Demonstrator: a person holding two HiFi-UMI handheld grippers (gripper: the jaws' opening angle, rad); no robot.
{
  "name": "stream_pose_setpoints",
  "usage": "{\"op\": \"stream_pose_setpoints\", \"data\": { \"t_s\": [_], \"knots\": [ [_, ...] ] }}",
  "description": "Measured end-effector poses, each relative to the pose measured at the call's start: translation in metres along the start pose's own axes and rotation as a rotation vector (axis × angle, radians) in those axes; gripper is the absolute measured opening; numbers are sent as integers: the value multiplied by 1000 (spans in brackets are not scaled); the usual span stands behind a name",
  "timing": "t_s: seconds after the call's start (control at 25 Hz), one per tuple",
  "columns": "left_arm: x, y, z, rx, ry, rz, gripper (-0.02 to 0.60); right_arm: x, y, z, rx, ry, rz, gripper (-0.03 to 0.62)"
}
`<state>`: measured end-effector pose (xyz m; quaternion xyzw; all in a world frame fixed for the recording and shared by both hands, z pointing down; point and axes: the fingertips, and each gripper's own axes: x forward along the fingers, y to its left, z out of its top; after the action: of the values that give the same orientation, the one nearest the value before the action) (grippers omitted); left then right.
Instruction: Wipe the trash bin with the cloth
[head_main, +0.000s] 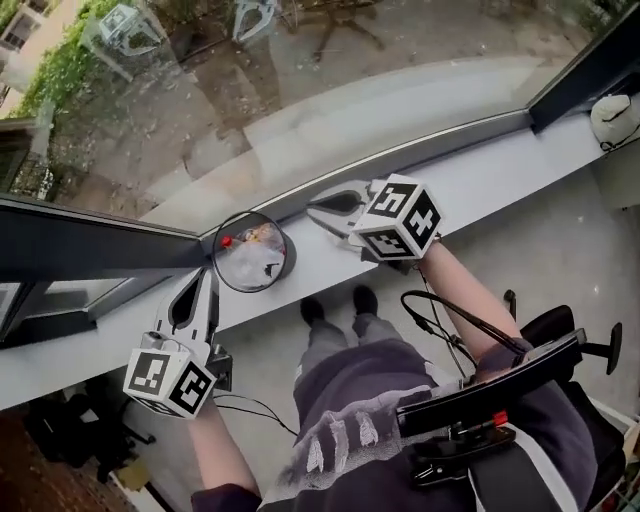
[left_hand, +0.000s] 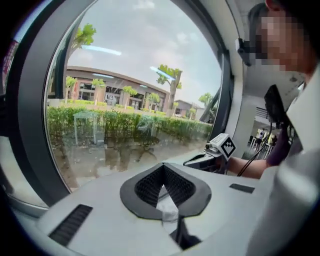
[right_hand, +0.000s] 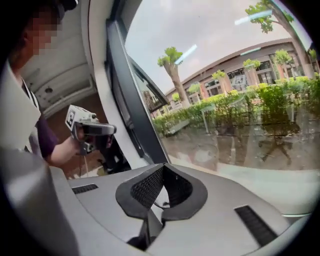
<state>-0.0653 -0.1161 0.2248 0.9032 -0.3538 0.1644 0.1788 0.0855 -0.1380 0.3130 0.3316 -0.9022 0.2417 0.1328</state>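
The trash bin (head_main: 252, 253) is a small round tub with a dark rim. It stands upright on the white window sill (head_main: 480, 175), close to the glass and between the two grippers. Inside it lies crumpled pale wrapping (head_main: 248, 265) with brownish scraps (head_main: 265, 235) towards the far side and a small red piece (head_main: 227, 241) at the left rim.

The left gripper (head_main: 204, 285) hangs just near and left of the bin, apart from it and pointing at the window. Its jaws are pressed together with nothing between them. The right gripper (head_main: 318, 212) is over the sill to the right of the bin, its tips turned left towards it without touching. Its jaws are likewise closed on nothing. A black cable (head_main: 450, 320) loops down from the right forearm to a black bar-shaped device (head_main: 490, 385) at the person's waist. The person's dark shoes (head_main: 340, 303) show on the grey floor (head_main: 560, 250) below the sill.

At the far right end of the sill rests a white rounded object (head_main: 613, 118), too small to identify. A dark window frame (head_main: 90, 240) runs along the left.

Beyond the window pane (head_main: 300, 90) are wet paving, a white chair frame (head_main: 122, 30), a clipped hedge (left_hand: 125, 125), trees and low buildings under a bright sky.
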Motion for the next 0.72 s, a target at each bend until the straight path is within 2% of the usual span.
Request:
{"op": "stream_pose_setpoints", "data": {
  "t_s": [0.12, 0.24, 0.44, 0.56, 0.72],
  "knots": [
    [-17, -28, 32, 36, -73, -44, -2, -18, 47, 44, 13, -103, 119, -2],
    [-27, -46, 53, 107, -132, -83, -2, -31, 77, 77, -3, -196, 185, -2],
    [-64, -55, 50, 268, -156, -2, -2, -51, 133, 101, 42, -343, 268, -2],
    [-99, -53, 40, 255, -220, -24, -2, -54, 179, 107, 103, -435, 341, -2],
    [-151, -49, 14, 228, -248, -70, -2, -48, 244, 98, 145, -473, 387, -2]
  ]
}}
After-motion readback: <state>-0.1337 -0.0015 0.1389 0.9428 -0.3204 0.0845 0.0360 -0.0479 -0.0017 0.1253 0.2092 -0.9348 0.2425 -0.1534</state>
